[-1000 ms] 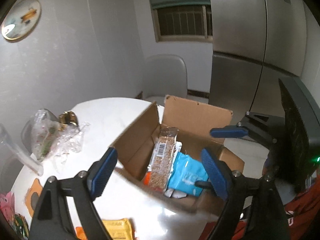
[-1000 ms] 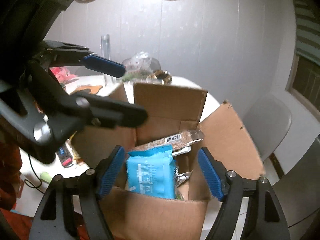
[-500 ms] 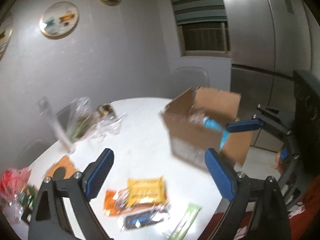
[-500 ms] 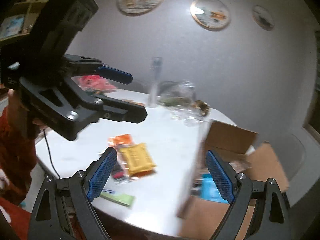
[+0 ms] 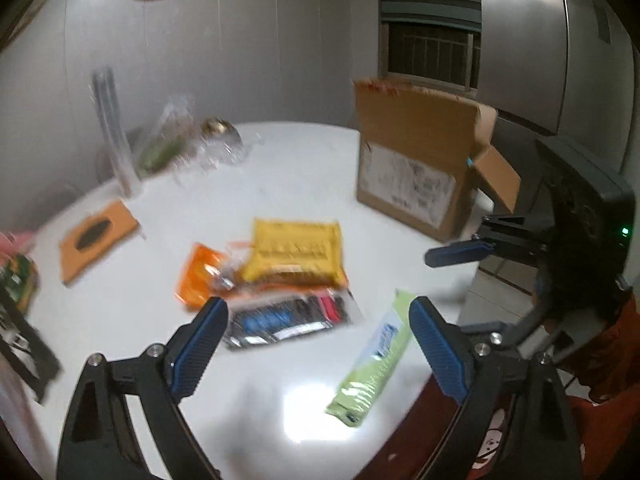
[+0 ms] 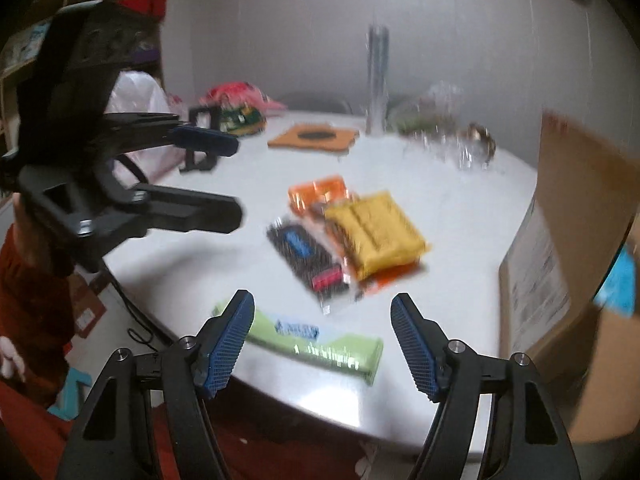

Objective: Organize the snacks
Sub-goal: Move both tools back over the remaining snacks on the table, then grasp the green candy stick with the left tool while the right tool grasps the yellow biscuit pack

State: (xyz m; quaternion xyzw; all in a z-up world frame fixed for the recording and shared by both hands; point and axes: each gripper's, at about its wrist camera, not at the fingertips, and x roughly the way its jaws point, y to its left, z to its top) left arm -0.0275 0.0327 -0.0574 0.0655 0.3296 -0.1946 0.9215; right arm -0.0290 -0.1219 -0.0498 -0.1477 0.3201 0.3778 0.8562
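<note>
Blue-padded jaws of the left tool (image 5: 314,340) are seen spread wide over the white bench (image 5: 304,168), nothing between them. The right tool (image 6: 322,342) is closing, its jaws apart above a green snack packet (image 6: 320,338) at the near bench edge, the pads not touching it. Just beyond, a dark packet with a blue label (image 5: 288,320) is laid against a yellow snack pack (image 5: 296,252), which overlaps an orange packet (image 5: 200,276). Farther right, an open cardboard box (image 5: 416,168) is stood on the bench, a blue packet (image 6: 618,280) visible inside. Clear plastic bags (image 5: 188,140) are blurred near the wall.
</note>
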